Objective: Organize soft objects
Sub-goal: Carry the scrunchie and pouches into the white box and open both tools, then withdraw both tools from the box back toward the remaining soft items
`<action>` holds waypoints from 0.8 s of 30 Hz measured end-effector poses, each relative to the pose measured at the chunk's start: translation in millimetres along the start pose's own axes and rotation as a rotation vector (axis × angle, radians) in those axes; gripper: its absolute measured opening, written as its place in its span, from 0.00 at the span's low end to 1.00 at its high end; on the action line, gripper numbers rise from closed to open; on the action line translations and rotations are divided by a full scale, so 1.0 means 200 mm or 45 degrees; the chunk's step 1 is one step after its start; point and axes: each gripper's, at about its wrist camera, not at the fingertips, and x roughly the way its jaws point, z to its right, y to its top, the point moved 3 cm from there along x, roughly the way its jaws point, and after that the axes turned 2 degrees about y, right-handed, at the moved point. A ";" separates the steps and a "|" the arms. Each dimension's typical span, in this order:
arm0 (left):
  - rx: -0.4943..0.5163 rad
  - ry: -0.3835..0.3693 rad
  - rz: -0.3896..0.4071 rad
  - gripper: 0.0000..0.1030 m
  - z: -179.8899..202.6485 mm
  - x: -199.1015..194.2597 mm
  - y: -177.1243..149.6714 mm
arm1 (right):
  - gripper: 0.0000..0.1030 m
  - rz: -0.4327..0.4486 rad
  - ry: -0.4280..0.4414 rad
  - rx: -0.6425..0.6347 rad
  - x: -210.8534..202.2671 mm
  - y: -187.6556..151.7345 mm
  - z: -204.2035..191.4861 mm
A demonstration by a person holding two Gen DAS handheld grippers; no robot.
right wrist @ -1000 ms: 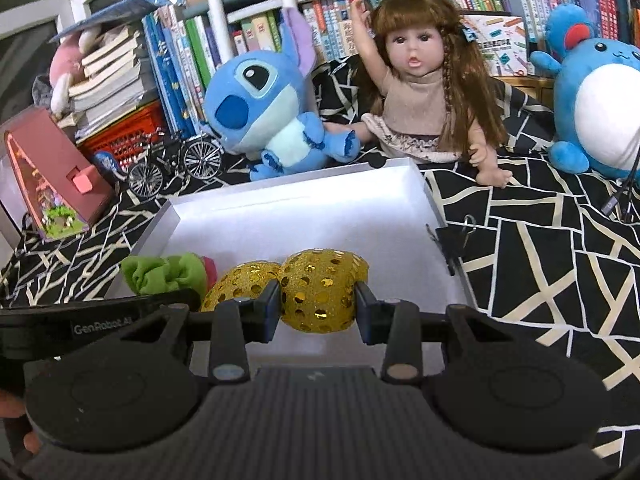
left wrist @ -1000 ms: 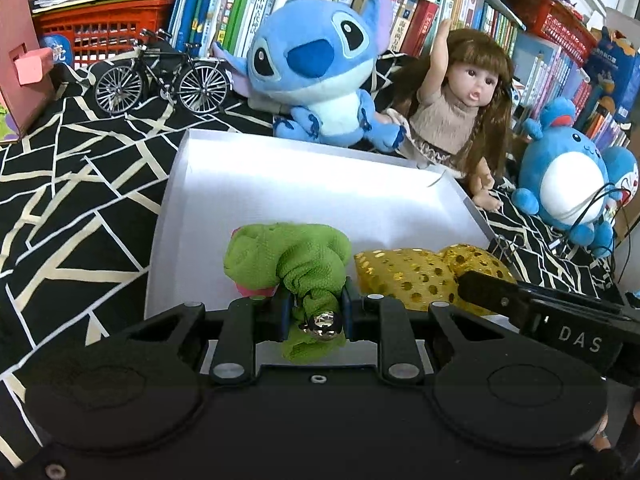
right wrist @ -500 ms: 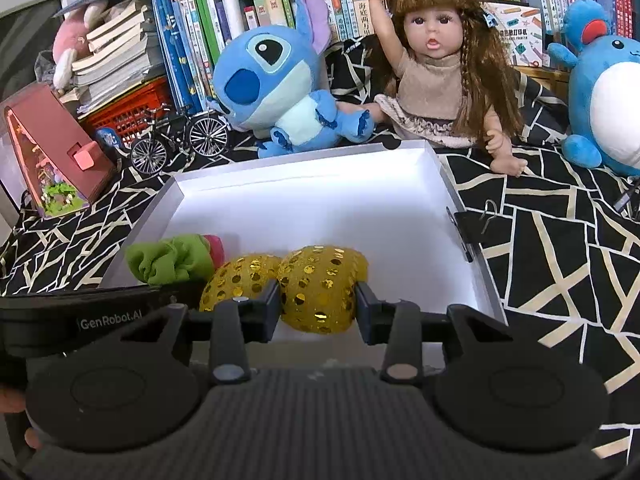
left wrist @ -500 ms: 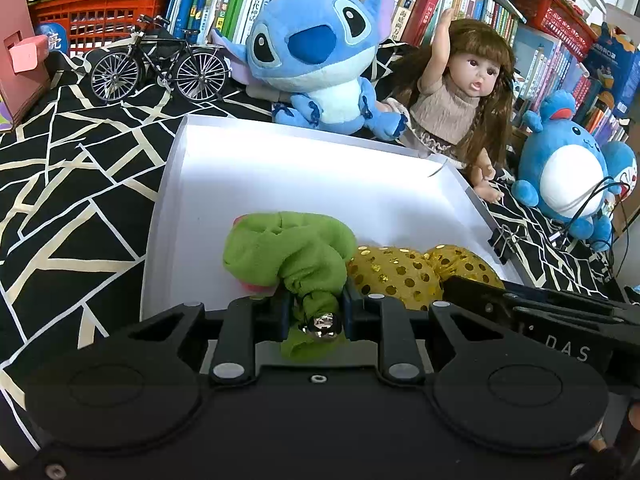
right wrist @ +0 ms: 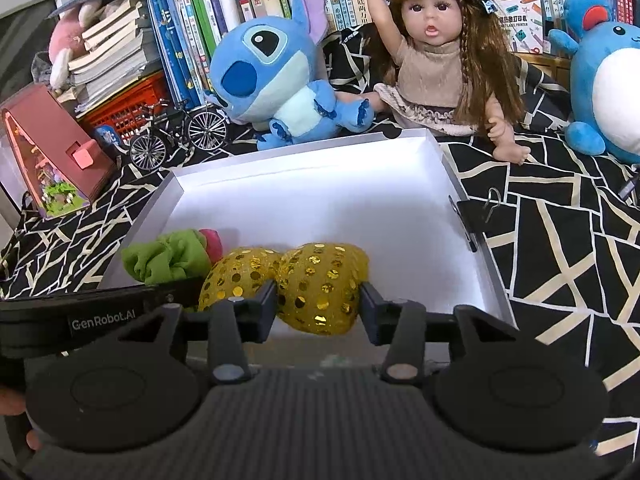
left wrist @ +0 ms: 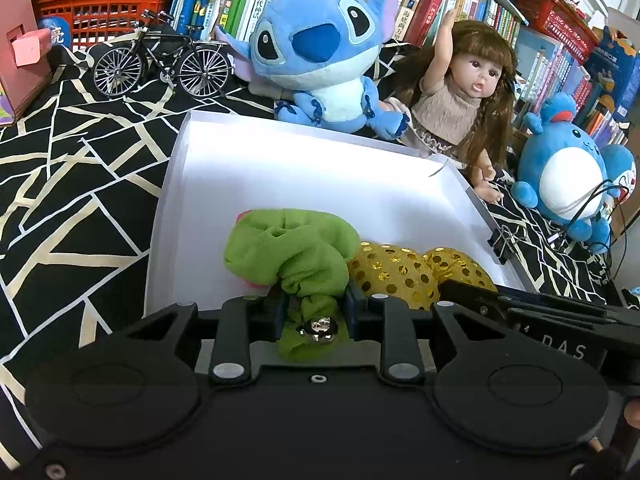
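Left gripper [left wrist: 314, 312]: you carry the green bundle [left wrist: 292, 252] further over the white box [left wrist: 168, 200].
Right gripper [right wrist: 318, 306]: you bring the gold sequin toy [right wrist: 320, 284] in alongside.

Both views are bright and evenly lit, colours saturated. The white box [left wrist: 304, 168] floor glares, washed nearly featureless, with soft shade along its left wall. Fisheye bending curves the bookshelf [right wrist: 224, 32] at the far edges, and dark vignetting fills the corners. Focus is sharp throughout.
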 end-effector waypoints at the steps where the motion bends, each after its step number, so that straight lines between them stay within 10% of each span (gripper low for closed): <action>1: 0.000 0.002 0.001 0.31 0.00 0.00 0.00 | 0.50 0.004 0.002 0.004 0.00 0.00 0.00; 24: 0.061 0.043 0.157 0.77 0.02 -0.33 -0.02 | 0.82 0.188 0.062 -0.121 -0.27 -0.03 -0.05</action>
